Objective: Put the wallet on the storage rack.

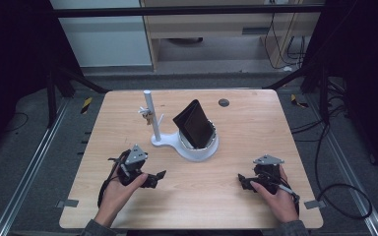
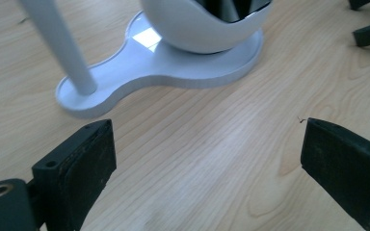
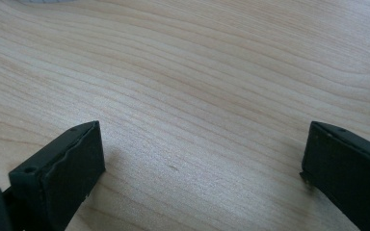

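In the high view, the left gripper [image 1: 158, 175] and the right gripper [image 1: 241, 179] are seen resting low over the near half of the desk [image 1: 256, 123], one toward each near corner, both with jaws spread and nothing between them. A white stand [image 1: 163, 141] is placed near the middle of the desk, a little toward the far edge. It is made up of a thin upright post [image 1: 151, 114] on a flat base and a round white cup [image 1: 199, 147] on the same base. A black folded wallet [image 1: 194, 124] is held in the cup, tilted, with most of it rising above the rim. Something small, perhaps keys [image 1: 148, 116], is hung on the post; it is too small to be told for certain. The work is judged to be at its start: nothing is gripped, and an approach toward the stand is what is called for next, the left gripper being the nearer.

In the left gripper view, the jaws are seen wide apart over bare wood. The stand's base [image 2: 139, 72] lies just ahead, the post [image 2: 58, 41] at the left and the cup [image 2: 202, 26] behind it, with dark contents at its rim.

In the right gripper view, the jaws are likewise spread over bare desk [image 3: 197, 86], with nothing between them.
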The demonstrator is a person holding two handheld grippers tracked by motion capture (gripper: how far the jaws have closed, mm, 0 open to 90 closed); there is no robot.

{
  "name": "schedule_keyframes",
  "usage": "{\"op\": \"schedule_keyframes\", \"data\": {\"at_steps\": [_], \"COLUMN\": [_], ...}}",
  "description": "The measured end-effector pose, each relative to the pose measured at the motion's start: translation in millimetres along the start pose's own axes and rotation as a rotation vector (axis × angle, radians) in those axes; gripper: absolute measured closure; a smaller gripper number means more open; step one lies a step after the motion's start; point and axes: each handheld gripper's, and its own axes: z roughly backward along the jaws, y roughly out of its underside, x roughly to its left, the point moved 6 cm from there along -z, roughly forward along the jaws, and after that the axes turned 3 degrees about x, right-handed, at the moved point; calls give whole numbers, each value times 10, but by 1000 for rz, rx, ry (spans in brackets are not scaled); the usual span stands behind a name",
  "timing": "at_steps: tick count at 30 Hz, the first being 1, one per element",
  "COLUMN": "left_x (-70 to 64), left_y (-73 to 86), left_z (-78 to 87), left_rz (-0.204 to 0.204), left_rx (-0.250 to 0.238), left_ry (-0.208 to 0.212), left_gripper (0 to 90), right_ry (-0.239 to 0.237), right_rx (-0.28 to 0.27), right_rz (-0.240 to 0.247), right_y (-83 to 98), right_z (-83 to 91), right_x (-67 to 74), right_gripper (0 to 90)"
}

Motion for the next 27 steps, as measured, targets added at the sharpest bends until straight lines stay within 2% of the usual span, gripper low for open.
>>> {"op": "schedule_keyframes", "data": {"at_steps": [4, 11, 13, 16, 24, 27], "left_x": [203, 482, 536, 608, 809, 855], "left_y": [166, 403, 462, 524, 629, 642], "left_z": [6, 55, 59, 76, 75, 80], "left_rz": [42, 67, 56, 75, 94, 113], "left_rx": [19, 72, 99, 107, 131, 129], "left_ry": [-41, -117, -141, -157, -204, -202], "left_gripper": [52, 52, 52, 51, 52, 52], "right_ry": [0, 2, 2, 3, 3, 3], "right_rx": [0, 0, 0, 0, 0, 0], "right_rz": [-1, -2, -2, -2, -4, -4], "right_y": [0, 0, 0, 0, -1, -1], "right_z": [0, 0, -1, 0, -1, -1], "right_x": [0, 1, 1, 1, 2, 3], "right_gripper": [13, 13, 12, 13, 12, 11]}}
